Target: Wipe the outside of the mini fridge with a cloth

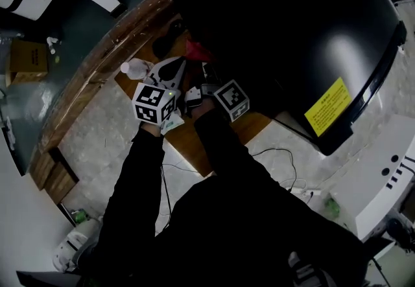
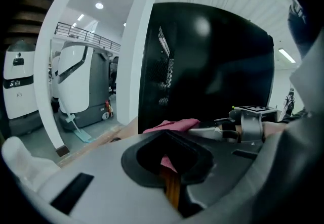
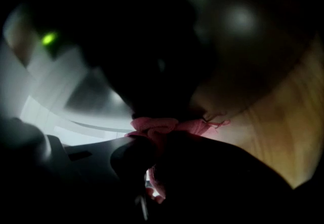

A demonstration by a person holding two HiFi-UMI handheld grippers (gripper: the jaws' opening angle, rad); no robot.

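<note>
The right hand-held gripper (image 3: 155, 142) pinches the pink cloth (image 3: 158, 127); a bunch of it stands out past the jaw tips and a strip hangs down between them. The left hand-held gripper (image 2: 169, 153) has its jaws pressed almost together, with only a thin slit left. The tabletop (image 2: 172, 190) and a bit of pink show through that slit, but I cannot tell if it nips the cloth. In the head view the cloth (image 1: 198, 51) lies at the foot of the fridge (image 1: 279, 26), in front of both grippers.

The wiping looks about to begin, I think. To do it well, the cloth should go flat on the black wall with more of it spread out, because a tight bunch cleans only a narrow line. Strokes should be long and overlap, with light pressure, so the jaw tips do not scrape the glossy surface.

The fridge fills the right side. Its corner with the yellow sticker (image 1: 327, 107) reaches past the tabletop edge. A white bottle (image 1: 131, 69) stands just beside the left gripper and could be knocked over by a sweep to the left. The tabletop ends just behind the hands, and a cable (image 1: 279, 153) lies on the floor there. The freest room is upward along the fridge wall.
</note>
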